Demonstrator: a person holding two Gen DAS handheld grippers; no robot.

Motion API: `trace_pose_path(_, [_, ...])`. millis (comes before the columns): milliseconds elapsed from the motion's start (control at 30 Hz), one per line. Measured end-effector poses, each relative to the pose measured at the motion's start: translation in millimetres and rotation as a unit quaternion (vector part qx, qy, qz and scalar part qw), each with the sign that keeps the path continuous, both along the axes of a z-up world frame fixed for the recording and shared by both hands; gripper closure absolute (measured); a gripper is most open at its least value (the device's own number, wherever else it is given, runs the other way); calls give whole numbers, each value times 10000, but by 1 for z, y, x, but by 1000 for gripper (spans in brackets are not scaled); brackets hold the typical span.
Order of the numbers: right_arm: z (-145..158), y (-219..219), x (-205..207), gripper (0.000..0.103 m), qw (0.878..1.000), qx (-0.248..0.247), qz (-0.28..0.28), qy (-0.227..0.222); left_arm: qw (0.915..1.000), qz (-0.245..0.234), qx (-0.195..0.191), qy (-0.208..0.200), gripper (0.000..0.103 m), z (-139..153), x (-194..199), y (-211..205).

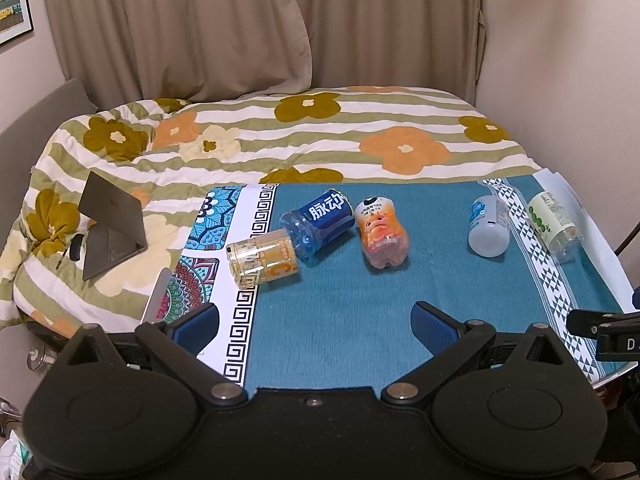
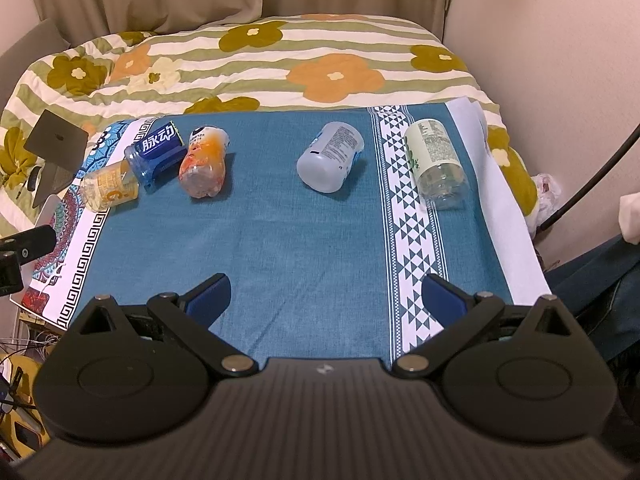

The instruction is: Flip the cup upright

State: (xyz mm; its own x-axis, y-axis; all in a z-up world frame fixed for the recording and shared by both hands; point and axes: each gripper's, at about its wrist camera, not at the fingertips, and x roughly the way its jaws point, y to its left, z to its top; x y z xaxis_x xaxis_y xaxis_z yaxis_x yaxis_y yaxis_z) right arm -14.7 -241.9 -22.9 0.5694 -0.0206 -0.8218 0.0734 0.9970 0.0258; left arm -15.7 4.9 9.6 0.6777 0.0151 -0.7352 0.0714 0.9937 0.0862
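Several cut-bottle cups lie on their sides on the teal cloth [image 1: 340, 304]. From the left: a yellow-labelled cup [image 1: 262, 264] [image 2: 109, 186], a blue-labelled cup [image 1: 318, 222] [image 2: 155, 153], an orange cartoon cup [image 1: 382, 232] [image 2: 204, 167], a white cup [image 1: 489, 226] [image 2: 330, 157], and a green-dotted clear cup [image 1: 554, 220] [image 2: 436, 168]. My left gripper [image 1: 314, 330] is open and empty, near the table's front, below the blue and orange cups. My right gripper [image 2: 326, 300] is open and empty, in front of the white cup.
The table stands against a bed with a flowered quilt [image 1: 304, 136]. A half-open laptop [image 1: 110, 226] rests on the quilt at the left. Patterned white bands [image 2: 408, 216] edge the cloth. A wall [image 2: 560, 60] is at the right, with a black cable [image 2: 592, 176].
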Motion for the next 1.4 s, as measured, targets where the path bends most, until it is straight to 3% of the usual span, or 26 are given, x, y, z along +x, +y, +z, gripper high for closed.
trace_pose_path(500, [0, 5, -1, 0, 10000, 16, 62, 35, 9999, 94, 11, 49, 0, -1, -1, 2])
trace_pose_path(967, [3, -8, 37, 0, 9976, 293, 630, 68, 9987, 430, 220, -163, 0, 20, 25, 6])
trace_pose_path(1233, [-14, 1, 73, 0, 9970, -13, 734, 245, 9992, -93, 385, -44, 0, 13, 80, 18])
trace_pose_path(1400, [-26, 6, 92, 0, 9984, 155, 341, 414, 9970, -583, 439, 263, 0, -3, 125, 25])
